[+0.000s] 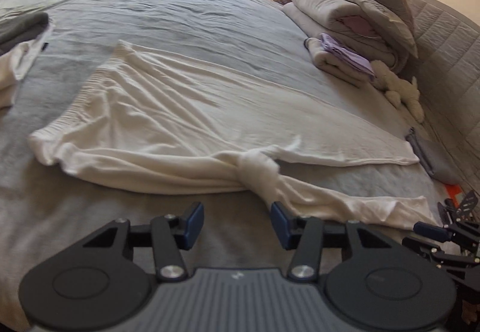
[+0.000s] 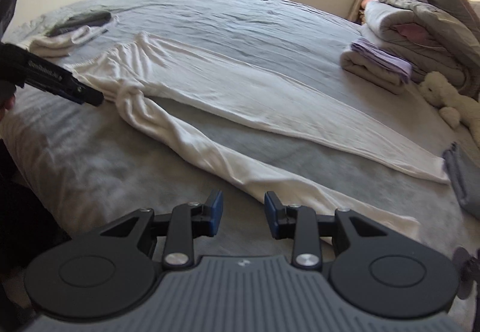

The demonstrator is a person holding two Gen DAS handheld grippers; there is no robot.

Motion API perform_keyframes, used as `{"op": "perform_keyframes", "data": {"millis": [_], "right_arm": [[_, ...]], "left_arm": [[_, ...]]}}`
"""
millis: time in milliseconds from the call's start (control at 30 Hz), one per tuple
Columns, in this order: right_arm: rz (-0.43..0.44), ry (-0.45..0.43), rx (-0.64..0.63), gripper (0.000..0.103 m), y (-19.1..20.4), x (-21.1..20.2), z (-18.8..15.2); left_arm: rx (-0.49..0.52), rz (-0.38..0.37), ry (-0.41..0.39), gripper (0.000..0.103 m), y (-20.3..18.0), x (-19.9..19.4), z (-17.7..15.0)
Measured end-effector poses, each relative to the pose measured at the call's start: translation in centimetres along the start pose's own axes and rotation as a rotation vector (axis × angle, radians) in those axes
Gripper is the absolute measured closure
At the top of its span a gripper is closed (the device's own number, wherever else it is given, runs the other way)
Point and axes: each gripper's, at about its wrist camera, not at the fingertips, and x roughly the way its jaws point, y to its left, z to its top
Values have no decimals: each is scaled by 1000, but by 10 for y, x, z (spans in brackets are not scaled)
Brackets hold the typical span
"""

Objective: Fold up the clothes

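On the bed [image 1: 186, 2], across its grey cover, I see white trousers [image 1: 180, 110] spread flat, waistband toward the far left and legs running to the right. One leg lies smooth and straight; the nearer leg [image 2: 240, 164] is twisted and bunched where it leaves the seat, then trails along the front edge of the bed.

My left gripper [image 1: 237, 222] hovers just short of that bunched part. Its jaws stand apart with nothing between them, and the right blue pad [image 1: 280, 224] sits right at the edge of the cloth; I cannot tell if it touches. My right gripper [image 2: 243, 213] hangs over the lower end of the near leg, jaws parted too and empty, with the cloth just beyond the right pad.

From the right wrist view I see the left gripper reaching in from the left side, its tip close to the twist.

At the far left of the bed lie a folded white garment [image 2: 57, 42] and a dark one [image 2: 81, 20] behind it. On the right side sit a rolled towel [image 2: 372, 68] with lilac cloth on top, stacked bedding [image 2: 420, 32], and a white plush toy [image 2: 447, 95].
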Motion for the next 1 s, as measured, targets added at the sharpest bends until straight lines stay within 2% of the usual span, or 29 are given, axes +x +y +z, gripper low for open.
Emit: {"op": "perform_keyframes", "data": {"millis": [300, 400, 500, 567, 600, 633, 667, 1000], "right_arm": [[-128, 41, 30, 68, -54, -4, -29], [-148, 59, 39, 68, -72, -2, -34], [-146, 89, 44, 69, -83, 5, -38], [-134, 111, 52, 81, -89, 9, -44], [-125, 118, 60, 93, -90, 10, -45], [-121, 115, 69, 99, -91, 9, -45], [-117, 112, 78, 101, -92, 8, -45], [-132, 18, 123, 101, -94, -40, -24]], "left_arm": [[17, -28, 25, 63, -29, 22, 2], [26, -28, 31, 71, -34, 27, 2], [33, -15, 27, 84, -36, 30, 1], [24, -6, 21, 95, -36, 31, 1], [17, -4, 16, 97, -35, 31, 1], [9, -4, 10, 98, -34, 30, 1], [3, -6, 4, 99, -33, 30, 2], [-12, -70, -46, 100, -30, 4, 1]]}}
